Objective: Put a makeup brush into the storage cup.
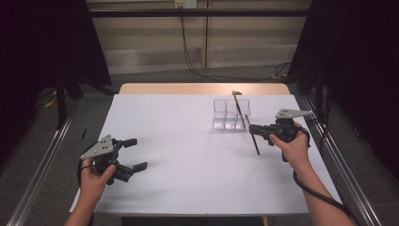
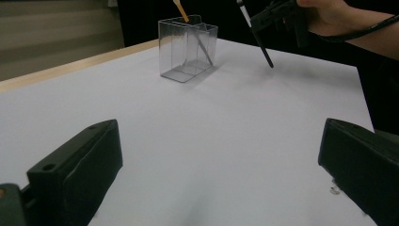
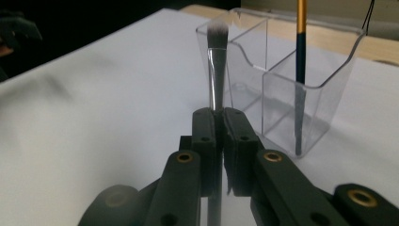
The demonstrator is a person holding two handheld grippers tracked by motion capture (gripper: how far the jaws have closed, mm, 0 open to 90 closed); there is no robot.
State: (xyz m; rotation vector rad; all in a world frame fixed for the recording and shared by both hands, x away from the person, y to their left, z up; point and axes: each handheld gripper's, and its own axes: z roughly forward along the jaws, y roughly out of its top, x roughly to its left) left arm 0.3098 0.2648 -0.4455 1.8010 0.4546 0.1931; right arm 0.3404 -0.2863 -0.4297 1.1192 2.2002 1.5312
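Pinching a slim makeup brush mid-handle, the right gripper holds it clear of the table, at five o'clock from the clear organizer. Light, stiff and likely slippery, it seems best gripped on the handle, sparing the soft bristles. The left gripper idles with jaws spread.

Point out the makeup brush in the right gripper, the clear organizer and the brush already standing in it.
makeup brush (image 3: 217, 35), right gripper view, on its bristle tip.
clear organizer (image 2: 175, 52), left gripper view, on its front wall.
standing brush (image 3: 301, 52), right gripper view, on its dark handle.
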